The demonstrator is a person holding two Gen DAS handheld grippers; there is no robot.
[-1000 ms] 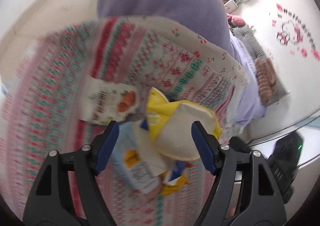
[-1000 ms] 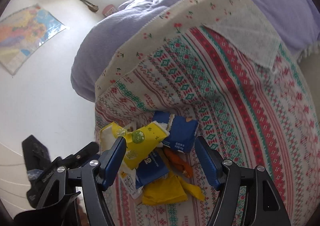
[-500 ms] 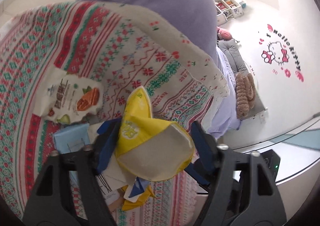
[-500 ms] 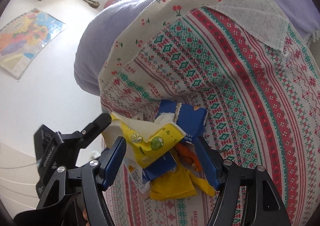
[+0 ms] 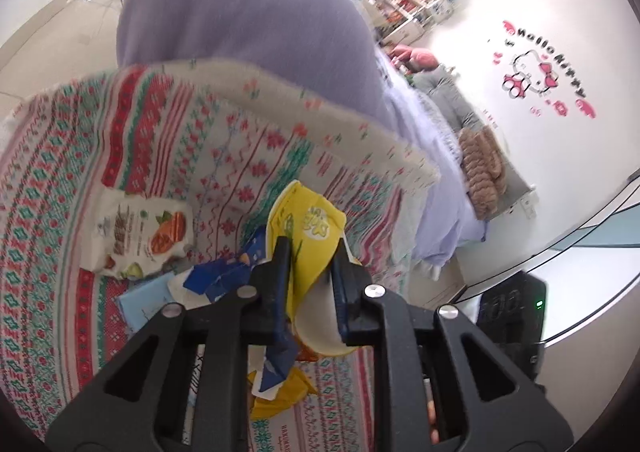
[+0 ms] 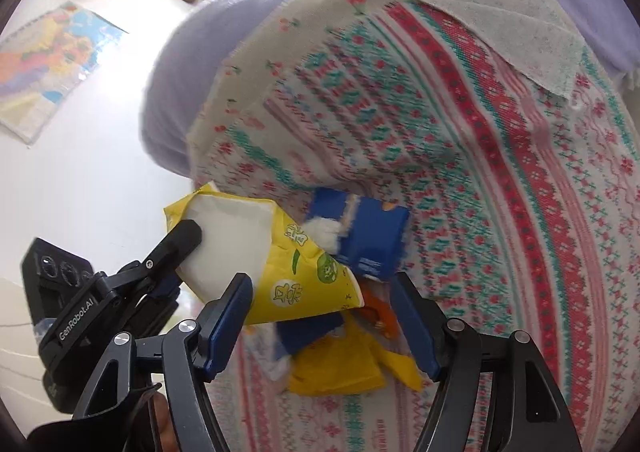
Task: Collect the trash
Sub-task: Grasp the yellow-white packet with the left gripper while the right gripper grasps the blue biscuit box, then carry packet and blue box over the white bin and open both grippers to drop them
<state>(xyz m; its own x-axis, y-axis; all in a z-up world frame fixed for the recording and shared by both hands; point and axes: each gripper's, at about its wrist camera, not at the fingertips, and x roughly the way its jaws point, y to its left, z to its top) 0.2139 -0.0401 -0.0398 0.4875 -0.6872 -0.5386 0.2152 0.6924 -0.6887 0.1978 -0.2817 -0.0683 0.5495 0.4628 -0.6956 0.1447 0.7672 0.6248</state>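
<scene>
— Left hand-held gripper?
— Clamped on the crumpled yellow wrapper with a white inside, both blue-padded fingers pressing its sides. Lifted a little above the rest of the litter; seen in the right wrist view too, with the left hand-held gripper biting its white end.
— Right hand-held gripper?
— Spread wide, gripping nothing. Hanging over the pile, fingers either side of it, one blue pad just under the yellow wrapper's lower edge.
— Rest of the trash?
— Lying on the red, green and white patterned bedspread. Torn dark blue carton just behind the yellow wrapper, with a white tuft at its tear. Flat yellow packet below, and an orange scrap between the two. White snack pouch printed with orange fruit off to the left in the left wrist view, apart from the heap. Pale blue flat card beside it, partly under the blue carton.
— Surroundings?
— Lilac blanket bunched beyond the bedspread on the bed. Pink cartoon cat sticker on the white wall. Coloured map poster on the other wall.
</scene>
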